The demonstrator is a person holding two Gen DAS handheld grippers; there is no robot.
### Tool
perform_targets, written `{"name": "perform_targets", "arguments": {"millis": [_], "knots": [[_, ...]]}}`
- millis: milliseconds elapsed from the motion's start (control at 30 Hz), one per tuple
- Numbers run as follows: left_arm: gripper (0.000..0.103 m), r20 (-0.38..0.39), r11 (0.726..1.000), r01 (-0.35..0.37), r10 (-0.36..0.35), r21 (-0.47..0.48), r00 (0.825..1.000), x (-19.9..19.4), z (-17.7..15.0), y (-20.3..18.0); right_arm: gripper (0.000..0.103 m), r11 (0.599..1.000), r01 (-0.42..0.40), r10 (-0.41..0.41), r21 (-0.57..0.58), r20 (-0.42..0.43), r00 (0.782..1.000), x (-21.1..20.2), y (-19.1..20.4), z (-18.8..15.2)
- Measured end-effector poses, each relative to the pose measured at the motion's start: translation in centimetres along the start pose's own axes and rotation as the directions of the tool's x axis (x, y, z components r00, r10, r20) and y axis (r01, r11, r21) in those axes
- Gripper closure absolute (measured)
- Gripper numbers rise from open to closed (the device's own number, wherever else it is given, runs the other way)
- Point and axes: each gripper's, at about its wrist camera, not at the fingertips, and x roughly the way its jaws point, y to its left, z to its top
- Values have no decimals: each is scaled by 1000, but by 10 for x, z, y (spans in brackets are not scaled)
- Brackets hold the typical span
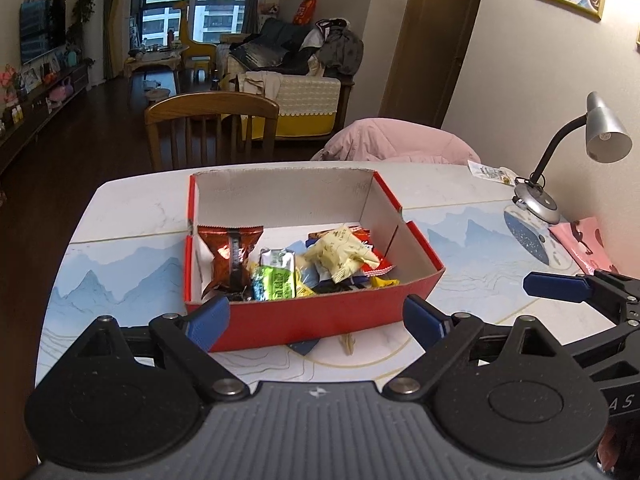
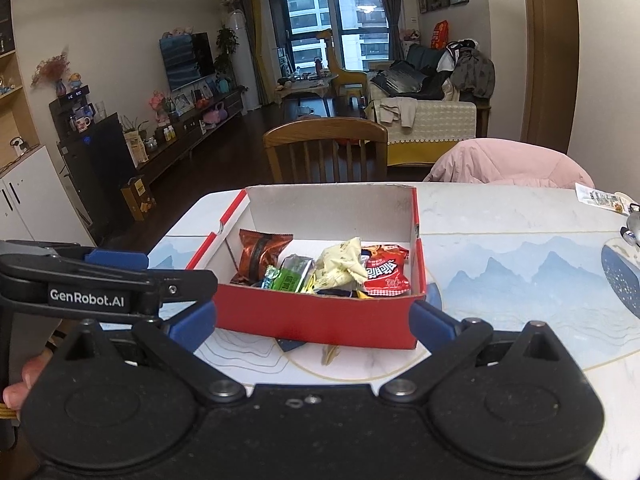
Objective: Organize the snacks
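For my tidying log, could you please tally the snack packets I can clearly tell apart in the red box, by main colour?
Brown foil packet: 1
Green wrapped bar: 1
Pale yellow crinkled packet: 1
Red printed packet: 1
Total: 4 clearly distinguishable in the red cardboard box; more wrappers lie half hidden beneath, so I cannot count them.

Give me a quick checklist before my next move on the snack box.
1. Left claw empty and open: ok.
2. Right claw empty and open: ok.
3. Red box upright on the table: ok.
4. Snacks inside the box, brown packet included: ok.
5. No snacks left outside: not ok, a small packet lies at the far edge near the lamp.
6. Scraps peeking from under the box's near wall: cannot tell what they are.
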Motion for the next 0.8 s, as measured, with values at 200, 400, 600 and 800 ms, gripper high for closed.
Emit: {"name": "perform_targets", "arguments": {"millis": [200,400,600,800], "knots": [[9,-14,999,-38,38,-3,999,-5,-7,4,0,1000,-17,17,4,-4,1000,0,2,-4],[9,-11,999,-51,51,-19,999,-12,-10,6,0,1000,-28,28,-1,5,1000,-2,5,-3],[9,2,998,-56,56,-22,998,-20,-10,6,0,999,-38,38,14,-3,999,-5,2,-7],[9,11,998,-56,56,-25,998,-24,-11,3,0,999,-42,42,12,-4,999,-7,2,-8]]}}
